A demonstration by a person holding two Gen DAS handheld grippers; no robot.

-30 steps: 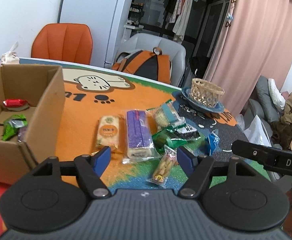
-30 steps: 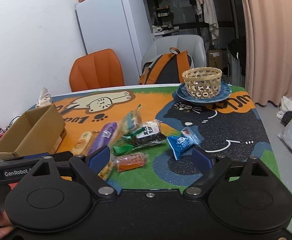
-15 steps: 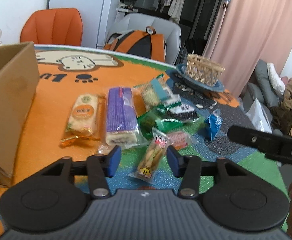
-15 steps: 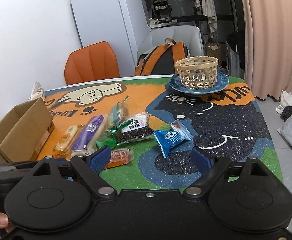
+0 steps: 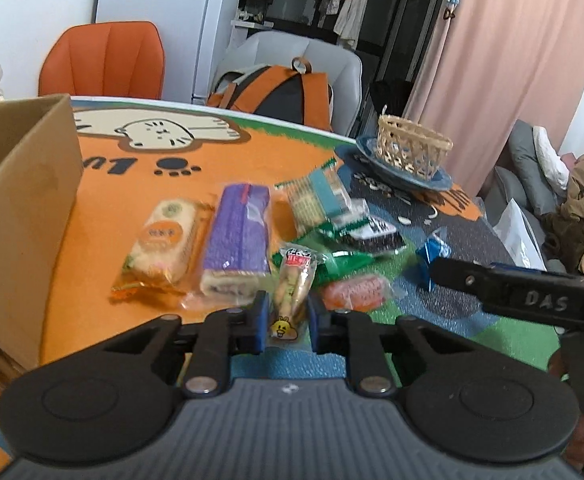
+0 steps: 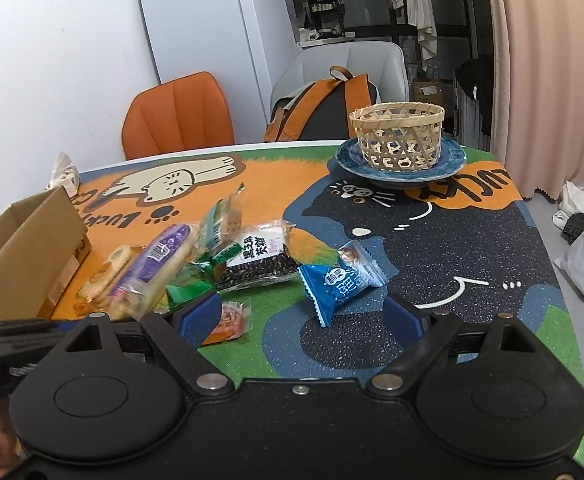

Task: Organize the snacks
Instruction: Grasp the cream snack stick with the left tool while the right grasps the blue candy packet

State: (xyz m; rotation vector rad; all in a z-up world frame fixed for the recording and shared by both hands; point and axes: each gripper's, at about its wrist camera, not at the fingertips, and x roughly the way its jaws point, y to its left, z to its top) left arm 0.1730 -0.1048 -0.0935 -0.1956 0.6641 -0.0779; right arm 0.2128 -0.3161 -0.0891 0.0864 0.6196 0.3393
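Observation:
My left gripper (image 5: 286, 322) is shut on a slim clear snack packet with a yellow chick (image 5: 292, 292), near the table's front. Beside it lie a purple cake roll (image 5: 238, 240), an orange-label pastry (image 5: 164, 244), a pink packet (image 5: 353, 292), green packets (image 5: 333, 258) and a blue candy packet (image 5: 431, 254). The cardboard box (image 5: 24, 208) stands at the left. My right gripper (image 6: 305, 318) is open and empty, hovering just in front of the blue candy packet (image 6: 341, 280). The black sesame packet (image 6: 258, 262) and the box (image 6: 24, 256) show to its left.
A woven basket (image 6: 397, 136) sits on a blue plate (image 6: 447, 160) at the table's far right. An orange chair (image 5: 102, 60), a grey chair with a backpack (image 5: 276, 92) and a white fridge (image 6: 220, 40) stand behind the table. The right gripper's arm (image 5: 523, 298) crosses the left wrist view.
My left gripper moved forward and down over the chick packet and its fingers closed on it. My right gripper drifted slightly closer to the blue candy packet, still open.

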